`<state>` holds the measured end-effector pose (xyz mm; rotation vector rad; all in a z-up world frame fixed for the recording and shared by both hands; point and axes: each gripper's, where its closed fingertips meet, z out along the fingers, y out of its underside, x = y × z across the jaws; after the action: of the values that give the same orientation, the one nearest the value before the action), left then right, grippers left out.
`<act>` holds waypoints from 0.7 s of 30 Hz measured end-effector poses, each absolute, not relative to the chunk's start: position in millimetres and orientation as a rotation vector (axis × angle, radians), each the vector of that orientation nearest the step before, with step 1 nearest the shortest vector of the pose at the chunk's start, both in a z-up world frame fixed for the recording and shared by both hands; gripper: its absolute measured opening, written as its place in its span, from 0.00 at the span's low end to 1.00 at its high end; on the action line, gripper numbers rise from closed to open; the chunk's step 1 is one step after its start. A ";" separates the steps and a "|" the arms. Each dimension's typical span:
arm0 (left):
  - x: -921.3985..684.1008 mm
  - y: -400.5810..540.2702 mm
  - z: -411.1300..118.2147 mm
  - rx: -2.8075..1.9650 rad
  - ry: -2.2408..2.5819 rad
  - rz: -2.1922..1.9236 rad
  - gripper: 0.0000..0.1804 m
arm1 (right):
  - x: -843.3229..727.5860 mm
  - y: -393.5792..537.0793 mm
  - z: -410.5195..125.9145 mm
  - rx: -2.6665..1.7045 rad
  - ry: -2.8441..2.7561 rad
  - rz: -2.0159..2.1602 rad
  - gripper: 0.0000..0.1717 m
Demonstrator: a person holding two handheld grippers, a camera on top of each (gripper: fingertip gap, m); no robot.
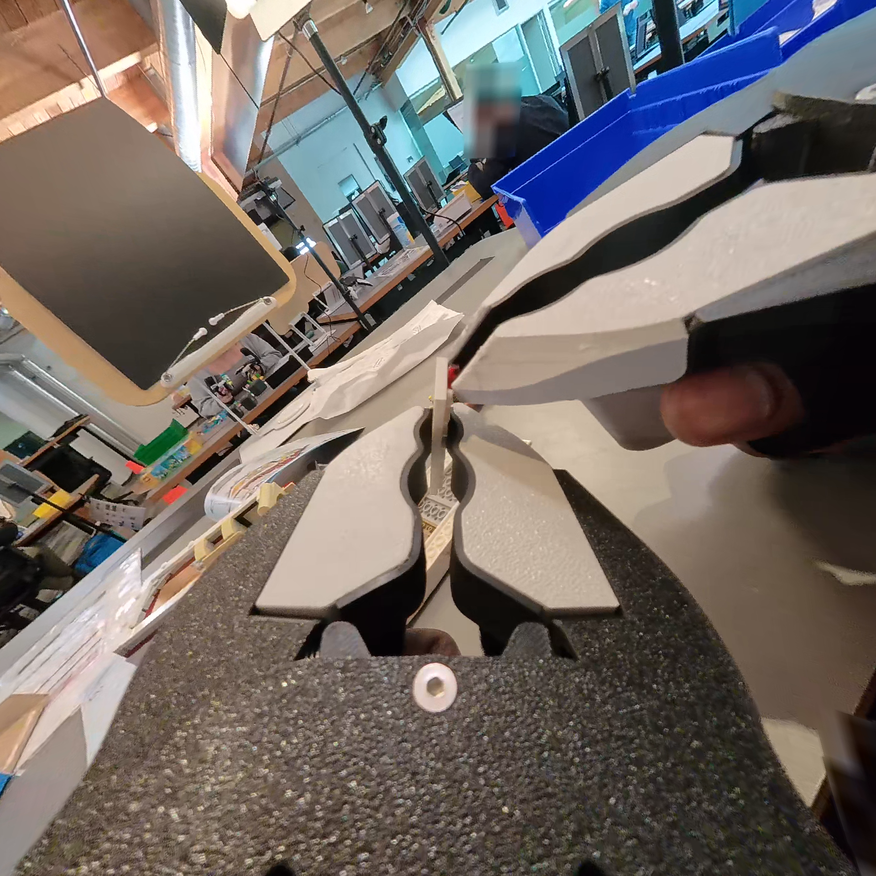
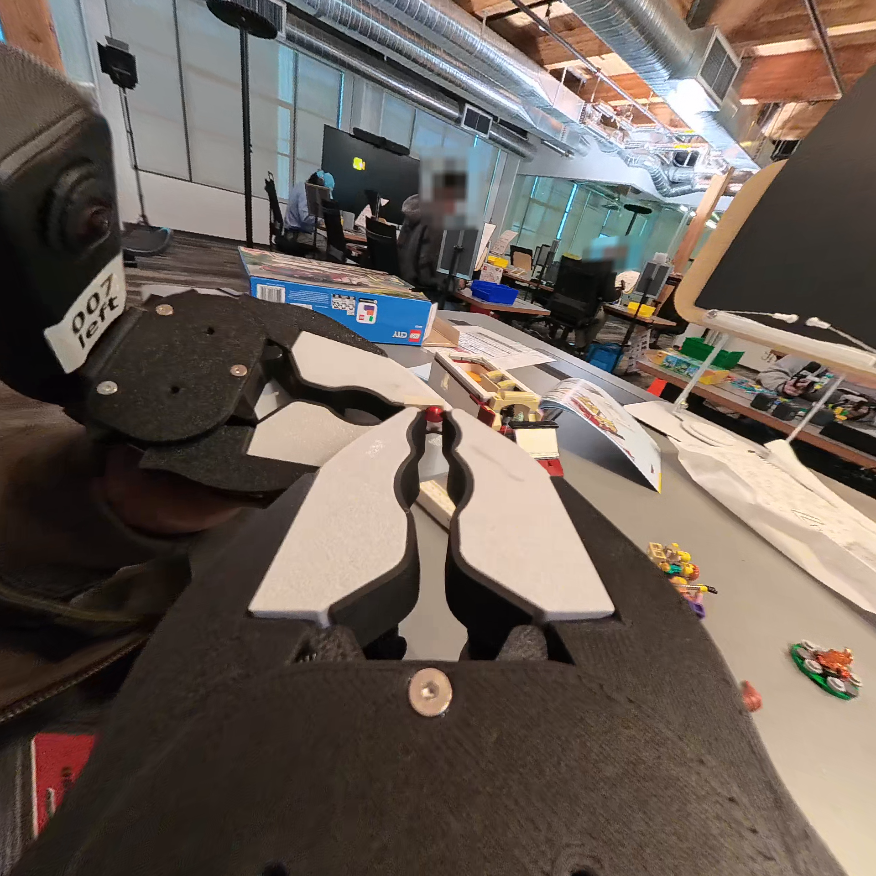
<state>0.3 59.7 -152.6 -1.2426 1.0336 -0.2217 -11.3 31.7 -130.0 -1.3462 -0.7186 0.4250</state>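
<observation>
- left gripper [image 1: 442, 422] pinches a thin tan plate [image 1: 441, 403] on edge, held above the grey table [image 1: 616, 474].
- right gripper [image 2: 433, 417] nips a small red piece [image 2: 433, 413] at its fingertips, touching the plate's face.
- judgement: keep the plate rigid, press the red piece square.
- nearby: half-built brick model [image 2: 512, 403], open booklet [image 2: 611, 422], blue box [image 2: 341, 298] toward the far edge, crumpled paper [image 2: 782, 502]; nothing blocks the tips.

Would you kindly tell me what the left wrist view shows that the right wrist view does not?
Only the left wrist view shows the blue bins and the left gripper clamping a thin grey plate edge-on.

Only the right wrist view shows the blue box, the small colourful figures and the green wheeled piece.

Both show the grey table, the open booklet, the white paper bag and the right gripper pinching a small red piece.
</observation>
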 end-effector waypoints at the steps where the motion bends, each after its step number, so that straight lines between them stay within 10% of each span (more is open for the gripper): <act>1: 0.4 59.9 -152.9 -1.249 1.032 -0.226 0.03 | -11.1 32.1 -130.3 -1.344 -0.723 0.402 0.04; 21: -1.3 59.6 -145.4 -1.229 0.997 -0.300 0.02 | -5.9 28.7 -122.7 -1.317 -0.671 0.559 0.06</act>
<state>-1.3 59.6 -145.4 -1.2292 0.9971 -0.2999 -5.9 28.7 -122.7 -1.3165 -0.6711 0.5591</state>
